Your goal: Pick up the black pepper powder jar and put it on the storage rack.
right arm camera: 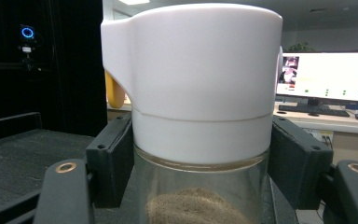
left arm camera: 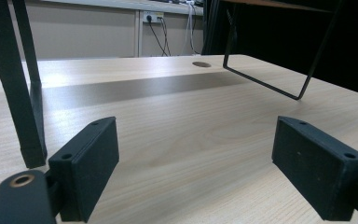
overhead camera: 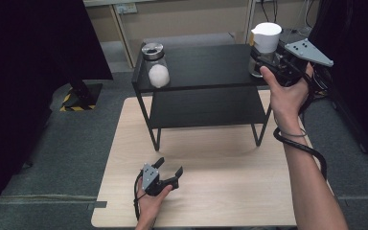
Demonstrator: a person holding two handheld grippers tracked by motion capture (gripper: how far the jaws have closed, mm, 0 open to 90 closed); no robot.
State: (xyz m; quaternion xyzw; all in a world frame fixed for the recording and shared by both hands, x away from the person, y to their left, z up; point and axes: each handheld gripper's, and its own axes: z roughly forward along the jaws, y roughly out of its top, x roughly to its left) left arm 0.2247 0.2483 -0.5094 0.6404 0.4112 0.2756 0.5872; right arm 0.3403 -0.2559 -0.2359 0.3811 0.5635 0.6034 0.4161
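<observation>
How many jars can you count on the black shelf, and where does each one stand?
2. The metal-lidded jar stands at the top shelf's left end; the white-lidded jar stands at its right end, between the right gripper's jaws. None seems hidden.

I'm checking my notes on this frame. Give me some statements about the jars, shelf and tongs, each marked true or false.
1. The right tongs close on the white-lidded jar. True.
2. The left tongs hold the metal-lidded jar. False: they are open over the table, holding nothing.
3. Both jars are at the black shelf's top level. True.
4. The metal-lidded jar lies on its side. False: it stands upright.
</observation>
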